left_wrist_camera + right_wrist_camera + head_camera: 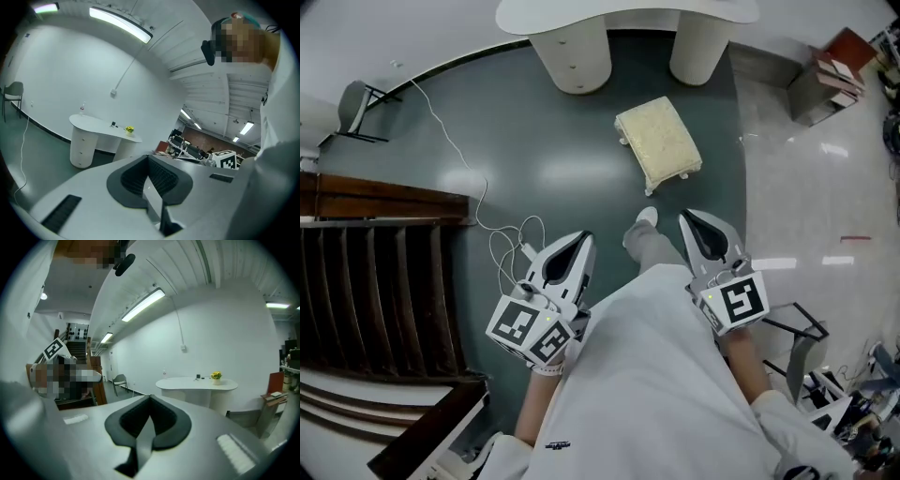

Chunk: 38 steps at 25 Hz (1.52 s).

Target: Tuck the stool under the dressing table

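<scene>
We hold both tools low & near, w/ the stool out ahead. The left tool (575,244) has its jaws pressed together w/ nothing btwn them, as its own view shows (150,171). The right tool (696,223) is the same, pads meeting and empty (149,417). The task's thing, a cream cushioned rectangular stool (659,142), stands on the dark green floor (487,131) on the near side of the white oval dressing tabletop (628,11). It's skewed, apart from the tabletop and not under it. It sits nearer the right round white pedestal (698,47) than the left round white pedestal (577,52). Our white shoe (647,217) is just near-side of the stool, btwn the two tools. A thin white cable (450,141) trails over the floor at left and loops beside the left tool. A grey chair (354,108) stands far left by the wall, and dark wooden stairs (375,272) fill the near left. From both tool views a small yellow flower pot (130,129) shows on the tabletop.
</scene>
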Tool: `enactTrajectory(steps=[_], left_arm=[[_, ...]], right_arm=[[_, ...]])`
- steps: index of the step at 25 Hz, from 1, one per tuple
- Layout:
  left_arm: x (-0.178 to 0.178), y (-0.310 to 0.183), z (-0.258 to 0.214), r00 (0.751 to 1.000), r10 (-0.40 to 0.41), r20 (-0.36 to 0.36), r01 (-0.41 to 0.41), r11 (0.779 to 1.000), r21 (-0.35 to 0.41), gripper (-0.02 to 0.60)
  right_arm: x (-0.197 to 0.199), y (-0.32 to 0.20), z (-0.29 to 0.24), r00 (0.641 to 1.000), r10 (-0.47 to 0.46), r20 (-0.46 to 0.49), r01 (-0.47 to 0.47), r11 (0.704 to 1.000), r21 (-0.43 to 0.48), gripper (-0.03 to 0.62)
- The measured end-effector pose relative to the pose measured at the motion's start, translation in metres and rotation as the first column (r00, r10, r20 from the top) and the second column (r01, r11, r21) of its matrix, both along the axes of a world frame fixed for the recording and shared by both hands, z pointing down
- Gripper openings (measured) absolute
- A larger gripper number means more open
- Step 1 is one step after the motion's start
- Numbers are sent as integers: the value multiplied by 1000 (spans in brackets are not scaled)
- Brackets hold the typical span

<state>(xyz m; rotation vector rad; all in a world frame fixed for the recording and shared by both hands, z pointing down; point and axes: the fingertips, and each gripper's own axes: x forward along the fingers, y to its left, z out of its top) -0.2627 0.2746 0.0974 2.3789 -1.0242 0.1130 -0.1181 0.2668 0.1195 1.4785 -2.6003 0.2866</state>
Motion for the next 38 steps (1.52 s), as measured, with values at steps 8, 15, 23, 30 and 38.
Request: enactTrajectory(steps=[8,15,23,30,38], left_arm=[[84,-145,-8,992,116,55,-115,993,-18,9],[138,-236,-9,980,184,70,-181,982,-48,9],[163,-275,9,957,275,91,-267,959,-97,9],[189,-299,27,893,444,78,-433,893,-125,9],[198,-361,50,788,609,92,-590,789,-175,9]], right_arm=[[71,-127,0,994,92,67,-90,996,-27,11],[112,-209,-2,987,136,86,-133,990,-40,11],[140,-237,9,968,231,96,-226,972,-64,11],[157,-231,21,916,392,84,-384,918,-94,11],[147,-257,37,818,566,101,-549,821,-155,11]])
